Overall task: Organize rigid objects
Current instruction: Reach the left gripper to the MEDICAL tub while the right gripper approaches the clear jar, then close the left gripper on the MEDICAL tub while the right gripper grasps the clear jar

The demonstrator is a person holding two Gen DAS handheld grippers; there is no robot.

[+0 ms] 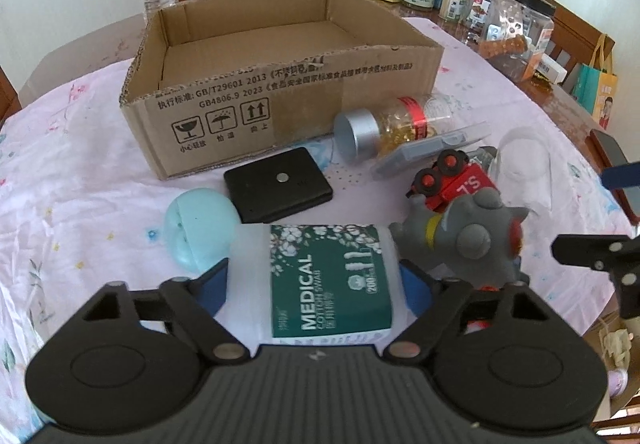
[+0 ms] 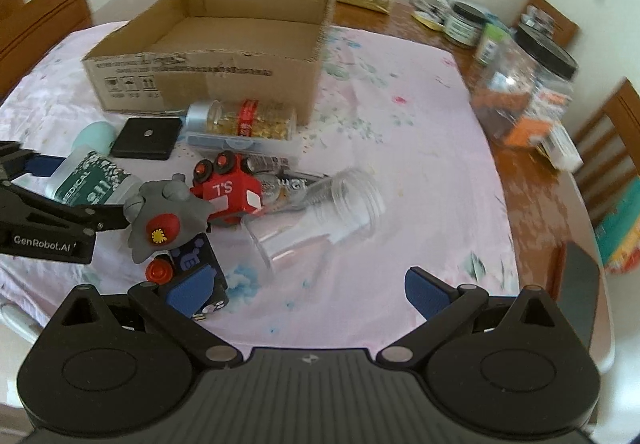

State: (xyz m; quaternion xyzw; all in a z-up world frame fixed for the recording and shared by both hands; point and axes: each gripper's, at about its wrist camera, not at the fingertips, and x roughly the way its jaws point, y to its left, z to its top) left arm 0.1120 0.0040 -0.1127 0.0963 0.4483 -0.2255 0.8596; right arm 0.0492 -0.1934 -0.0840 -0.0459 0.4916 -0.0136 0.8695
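Item: cotton swab container (image 1: pixel 320 280), translucent plastic cylinder with green "MEDICAL" label and pale blue cap (image 1: pixel 200 228); lying on its side on the near part of the floral tablecloth (image 1: pixel 80 171), cap to the left; just near of the black flat case (image 1: pixel 278 183) and touching the grey toy figure (image 1: pixel 464 240) on its right.

Left gripper (image 1: pixel 314 280): jaws straddle the container across its labelled body, blue pads (image 1: pixel 214 284) at or very near its flanks; whether they already bear on it cannot be told; not lifted, by the look of it.

Right gripper (image 2: pixel 316 290): jaws spread wide and holding nothing; near right of the pile, its left finger beside a dark toy block (image 2: pixel 196 264).

Handling, as judged: light, stiff-walled, smooth and likely slippery; round, so apt to roll; best taken across the mid-body on the label, not at the cap, which may pop; not fragile.

Destination, presumably: cardboard box (image 1: pixel 280 99), open-topped and seemingly unfilled, far of the pile.

Nearby: capsule bottle (image 1: pixel 396 123) with silver lid, lying; red toy vehicle (image 1: pixel 452 179); clear plastic cup (image 2: pixel 316 215), tipped over.
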